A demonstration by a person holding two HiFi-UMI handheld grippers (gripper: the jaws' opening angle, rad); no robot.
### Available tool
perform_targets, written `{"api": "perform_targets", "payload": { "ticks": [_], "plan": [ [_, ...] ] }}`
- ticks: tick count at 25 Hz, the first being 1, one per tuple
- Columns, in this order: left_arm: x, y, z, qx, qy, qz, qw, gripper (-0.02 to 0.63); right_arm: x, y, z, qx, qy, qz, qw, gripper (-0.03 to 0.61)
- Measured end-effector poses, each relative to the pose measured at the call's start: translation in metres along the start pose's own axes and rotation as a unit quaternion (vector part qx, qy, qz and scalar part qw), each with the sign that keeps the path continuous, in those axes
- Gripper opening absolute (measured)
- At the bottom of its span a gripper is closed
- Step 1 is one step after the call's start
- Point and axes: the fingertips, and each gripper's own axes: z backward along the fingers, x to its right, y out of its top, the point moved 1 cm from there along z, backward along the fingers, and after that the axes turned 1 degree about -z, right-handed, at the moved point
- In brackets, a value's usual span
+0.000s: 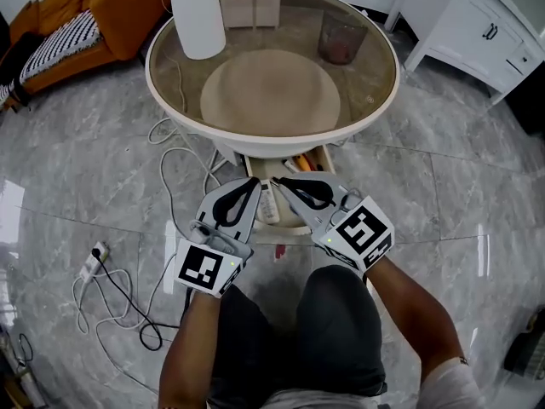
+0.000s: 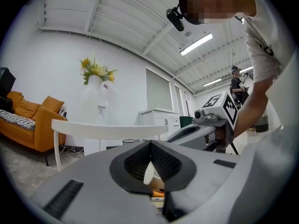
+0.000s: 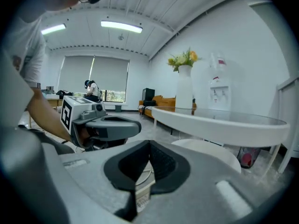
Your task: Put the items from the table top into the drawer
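The round glass-topped table (image 1: 162, 79) bears only a tall white vase (image 1: 197, 11) at its back left. Below its front rim the drawer (image 1: 288, 227) stands pulled out, with a white oblong item (image 1: 269, 204) and orange items (image 1: 300, 162) inside. My left gripper (image 1: 255, 181) and right gripper (image 1: 277, 181) hang side by side just above the drawer, tips almost together. Both are shut with nothing between the pads. The left gripper view shows its jaws (image 2: 149, 143) closed, pointing level at the table edge. In the right gripper view the right gripper (image 3: 149, 143) is closed too.
White cables and a power strip (image 1: 94, 258) lie on the marble floor at the left. An orange sofa (image 1: 77, 24) stands at the back left, a white cabinet (image 1: 485, 32) at the back right. A bin (image 1: 343, 37) shows through the glass top.
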Motion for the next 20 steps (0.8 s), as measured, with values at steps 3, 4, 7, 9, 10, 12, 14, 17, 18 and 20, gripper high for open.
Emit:
{"api": "perform_targets", "payload": {
  "ticks": [3,4,7,9,10,12,14,17,18,20],
  "plan": [
    [0.007,0.011,-0.002,0.007,-0.003,0.0,1.0,0.0,-0.001,0.02,0.011,0.04,0.0,0.0,0.999,0.0],
    [0.008,0.015,-0.004,0.01,-0.005,0.001,0.9999,0.0,0.0,0.027,0.015,0.052,0.001,0.002,0.999,0.001],
    [0.01,0.03,-0.009,0.018,-0.009,0.002,0.9998,0.0,0.004,0.045,0.025,0.083,-0.003,0.007,0.997,0.002],
    [0.011,0.043,-0.012,0.021,-0.008,0.003,0.9997,0.0,0.009,0.056,0.032,0.098,-0.011,0.013,0.995,0.0],
    [0.011,0.051,-0.013,0.021,-0.007,0.003,0.9998,0.0,0.011,0.063,0.035,0.104,-0.014,0.017,0.994,0.001],
    [0.012,0.066,-0.016,0.015,-0.007,0.002,0.9999,0.0,0.011,0.078,0.042,0.113,-0.015,0.022,0.993,0.0],
    [0.014,0.082,-0.017,0.004,-0.008,0.002,1.0,0.0,0.009,0.096,0.049,0.115,-0.013,0.01,0.993,0.0],
    [0.016,0.114,-0.016,-0.006,-0.005,0.009,0.9999,0.0,0.01,0.124,0.06,0.123,-0.012,-0.01,0.992,0.0],
    [0.017,0.126,-0.016,-0.007,-0.003,0.012,0.9999,0.0,0.011,0.133,0.064,0.127,-0.013,-0.009,0.992,0.0],
    [0.019,0.152,-0.015,-0.008,-0.001,0.017,0.9998,0.0,0.012,0.153,0.073,0.133,-0.012,-0.014,0.991,0.0]
  ]
}}
